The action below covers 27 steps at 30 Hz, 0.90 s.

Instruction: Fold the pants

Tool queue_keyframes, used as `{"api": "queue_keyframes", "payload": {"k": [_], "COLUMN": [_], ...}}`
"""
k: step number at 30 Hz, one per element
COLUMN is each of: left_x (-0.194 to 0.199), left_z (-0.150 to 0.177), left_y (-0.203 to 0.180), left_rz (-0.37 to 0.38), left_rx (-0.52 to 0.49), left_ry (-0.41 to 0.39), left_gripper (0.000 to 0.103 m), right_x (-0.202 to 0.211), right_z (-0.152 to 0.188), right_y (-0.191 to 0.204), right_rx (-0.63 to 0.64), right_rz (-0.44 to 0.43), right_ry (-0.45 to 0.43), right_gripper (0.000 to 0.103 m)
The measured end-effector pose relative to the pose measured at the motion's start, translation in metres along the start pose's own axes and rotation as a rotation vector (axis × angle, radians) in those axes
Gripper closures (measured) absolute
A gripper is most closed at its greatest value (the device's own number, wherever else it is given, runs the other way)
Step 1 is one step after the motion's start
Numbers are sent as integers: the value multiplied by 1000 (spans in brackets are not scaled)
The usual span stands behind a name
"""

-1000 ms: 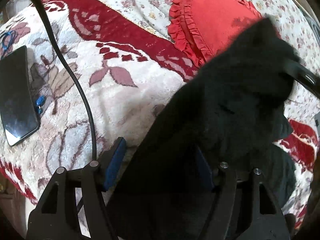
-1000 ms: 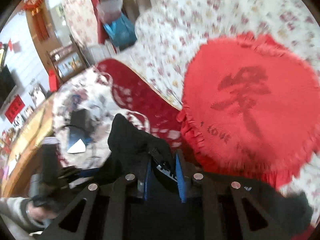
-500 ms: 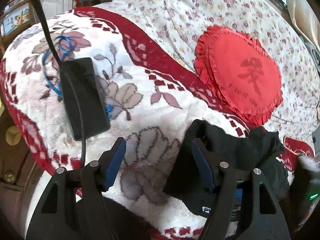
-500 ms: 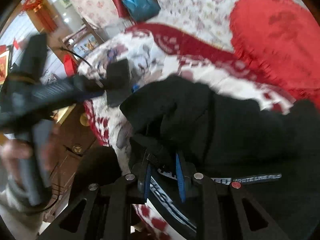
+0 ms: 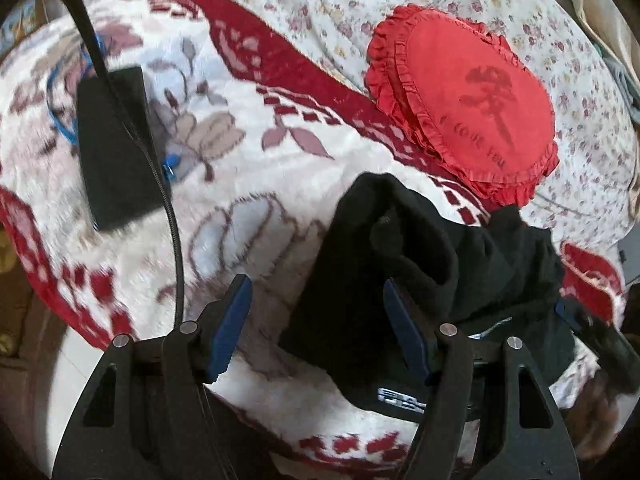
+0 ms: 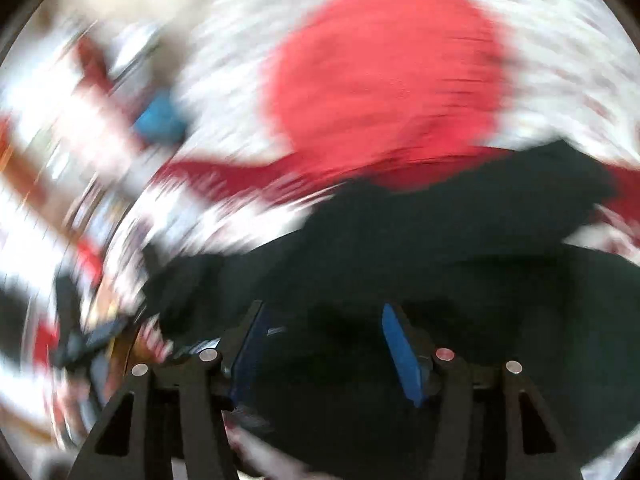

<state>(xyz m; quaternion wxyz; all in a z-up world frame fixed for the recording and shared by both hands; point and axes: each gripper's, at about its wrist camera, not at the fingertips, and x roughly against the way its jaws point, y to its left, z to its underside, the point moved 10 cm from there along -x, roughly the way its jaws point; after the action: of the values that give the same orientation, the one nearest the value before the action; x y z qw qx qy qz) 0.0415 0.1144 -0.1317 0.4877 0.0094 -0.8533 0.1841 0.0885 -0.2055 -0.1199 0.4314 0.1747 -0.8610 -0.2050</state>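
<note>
The black pants [image 5: 420, 264] lie in a folded heap on the floral blanket [image 5: 280, 184], with a white label showing at their near edge. My left gripper [image 5: 318, 320] hovers above the heap's left edge. It is open, and its right pad [image 5: 404, 336] stands in front of the cloth without pressing it. The right wrist view is badly blurred. There my right gripper [image 6: 324, 344] is opening over the pants [image 6: 420, 248], and dark cloth lies under and between its blue pads [image 6: 400, 352], which do not press on it. Its tip also shows at the right edge of the left wrist view [image 5: 580, 320].
A red heart cushion [image 5: 472, 108] lies just beyond the pants. A black phone [image 5: 112, 148] with a blue cord lies at the left. A black cable [image 5: 160, 184] hangs across it. The blanket's edge drops to the floor at the lower left.
The right gripper let go of the pants' waistband and its jaws widened while its view swung sharply. The pants dropped onto the blanket. The left gripper drew back, still open.
</note>
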Motion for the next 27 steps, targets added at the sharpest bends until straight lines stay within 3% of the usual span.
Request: {"api": "queue_keyframes", "payload": {"k": [4,7,10,12,14,16,17,21,27], "left_x": [10,12,6,1,-4,-9,-11,-17,-10], "left_z": [-3,-2,-1,2,3,4,4,2,-6], "left_y": [-7,-13,-15,-16,-19,-26,-31,-45,-40], "left_rz": [56,86,71,79,97,103,109,122,140], "left_rx": [39,48,45,61,70,65,51,10,10], "left_ry": [-23,-16,2,19,31,39,39,43,36], "left_gripper": [35,35,34,34,34,33,33,33,33], "right_x": [20,17,0,-8,-16,-20,-21,17,128], "right_z": [-39,-52,-60,-68,-78,-81,-81,-81,-55], "right_y": [-96,-133,-156,-158,-156,-161,-165,-146,-104], "right_rx": [-207,-304,-392,-395,-364,-362,-367,-316,-178], "right_rz": [104,147,125,128,139,161,164,141,175], "right_ry": [-99,-115,-103,-115,-120,-132,-133,-197,-308], "right_gripper": [44,41,41,41,49,86,92,98,98]}}
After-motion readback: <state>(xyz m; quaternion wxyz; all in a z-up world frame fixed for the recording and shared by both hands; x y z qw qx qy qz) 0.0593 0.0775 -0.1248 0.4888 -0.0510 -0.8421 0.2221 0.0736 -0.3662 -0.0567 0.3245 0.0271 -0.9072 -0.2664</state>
